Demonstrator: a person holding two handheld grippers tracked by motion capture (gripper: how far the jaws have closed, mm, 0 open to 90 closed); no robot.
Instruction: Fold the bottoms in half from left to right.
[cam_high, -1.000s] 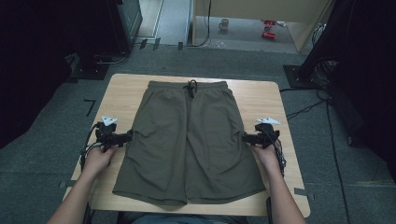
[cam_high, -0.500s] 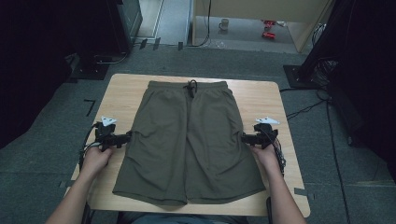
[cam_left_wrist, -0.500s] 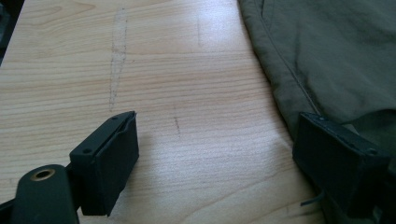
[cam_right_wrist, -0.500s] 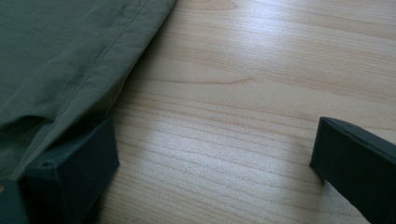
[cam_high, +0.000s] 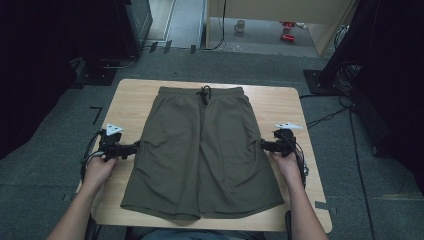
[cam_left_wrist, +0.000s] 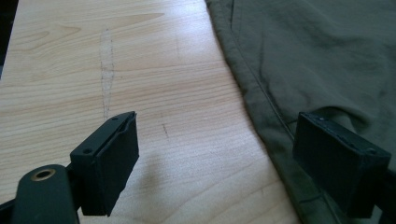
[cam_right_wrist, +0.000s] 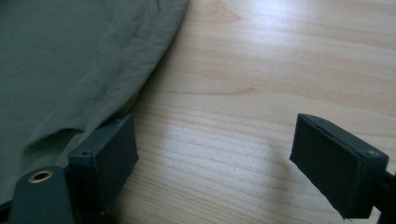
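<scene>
Barely anything is shifting since a second ago: your hands are sitting where they were at the two side seams, and the one change is your right gripper, whose jaws have just been closing a little while standing wide, with bare wood and no cloth between them. You are keeping the olive shorts spread flat on the wooden table, waistband and drawstring at the far end from you, leg hems at your end. In the right gripper view, the side edge of the shorts is lying against the left-hand jaw, on its outer side, and the table is running under the gap. Your left gripper is also standing wide; in the left gripper view, the shorts are lying under its right-hand jaw, the seam is running just inside that jaw, and the other jaw is hovering over plain table. Neither gripper is pinching fabric. Both are pointing inward at the garment, level with each other across it.
</scene>
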